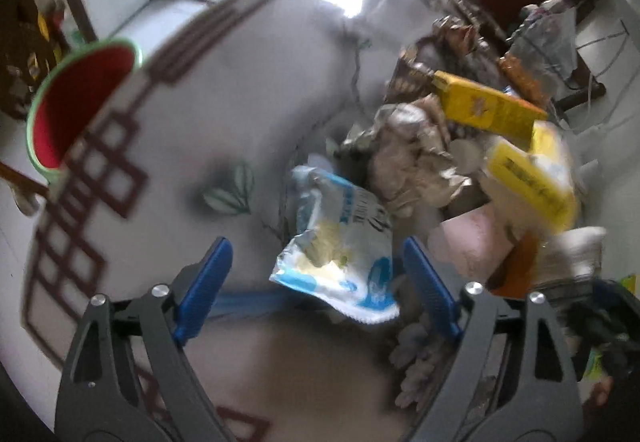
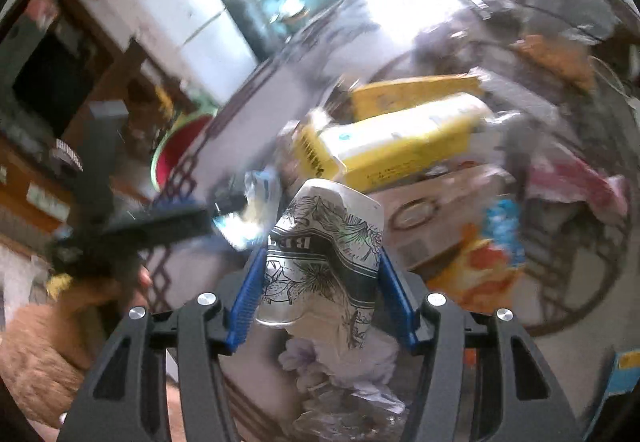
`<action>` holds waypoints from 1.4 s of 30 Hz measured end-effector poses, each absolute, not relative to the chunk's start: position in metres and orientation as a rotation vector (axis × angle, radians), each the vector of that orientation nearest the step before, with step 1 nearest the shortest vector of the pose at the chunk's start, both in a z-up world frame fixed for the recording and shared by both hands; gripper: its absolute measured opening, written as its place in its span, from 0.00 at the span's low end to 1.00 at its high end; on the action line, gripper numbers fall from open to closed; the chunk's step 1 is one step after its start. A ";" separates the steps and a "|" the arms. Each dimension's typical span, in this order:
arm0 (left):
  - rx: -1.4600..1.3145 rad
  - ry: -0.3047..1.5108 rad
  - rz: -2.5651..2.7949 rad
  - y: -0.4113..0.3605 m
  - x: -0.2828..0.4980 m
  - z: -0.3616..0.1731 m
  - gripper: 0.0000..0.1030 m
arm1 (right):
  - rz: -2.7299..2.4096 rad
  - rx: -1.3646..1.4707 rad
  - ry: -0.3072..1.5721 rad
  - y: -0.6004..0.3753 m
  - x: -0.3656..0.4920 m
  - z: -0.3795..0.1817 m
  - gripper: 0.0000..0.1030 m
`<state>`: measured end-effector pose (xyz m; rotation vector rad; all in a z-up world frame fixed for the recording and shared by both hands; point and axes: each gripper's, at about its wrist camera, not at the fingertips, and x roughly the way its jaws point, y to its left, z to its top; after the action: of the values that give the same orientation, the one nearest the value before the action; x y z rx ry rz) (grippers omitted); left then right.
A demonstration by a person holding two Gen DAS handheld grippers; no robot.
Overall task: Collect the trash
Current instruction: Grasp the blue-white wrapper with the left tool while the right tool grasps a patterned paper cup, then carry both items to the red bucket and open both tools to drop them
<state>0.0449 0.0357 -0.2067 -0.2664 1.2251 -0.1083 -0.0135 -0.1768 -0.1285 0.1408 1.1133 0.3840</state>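
Pinching crushed can (image 2: 324, 250), right tongs (image 2: 320, 262); apparently blurred.

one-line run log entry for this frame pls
task: collect trash | left gripper: open, around blue-white snack wrapper | right gripper: shut on crushed floral-print can | trash pile on table

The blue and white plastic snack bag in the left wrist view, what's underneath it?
The blue and white plastic snack bag lies on the white patterned tablecloth, its far end tucked against crumpled brown paper. Whatever sits directly beneath the bag is covered.
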 end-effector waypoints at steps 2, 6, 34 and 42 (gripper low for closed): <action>-0.272 1.255 -0.102 0.034 0.048 -0.216 0.75 | 0.370 0.144 1.102 -0.180 -0.014 -0.125 0.53; -0.251 1.278 -0.109 0.030 0.051 -0.226 0.51 | 0.366 0.139 1.098 -0.175 -0.016 -0.124 0.53; -0.127 0.879 -0.002 0.220 0.077 -0.090 0.10 | 0.476 0.111 0.958 0.013 0.056 -0.072 0.54; -0.137 0.948 0.088 0.315 0.093 -0.120 0.10 | 0.599 0.133 1.032 0.115 0.097 -0.111 0.54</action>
<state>0.0928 0.3147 -0.1205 -0.1372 0.9478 0.0884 0.0969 0.1149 -0.1110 0.1331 1.0324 0.5990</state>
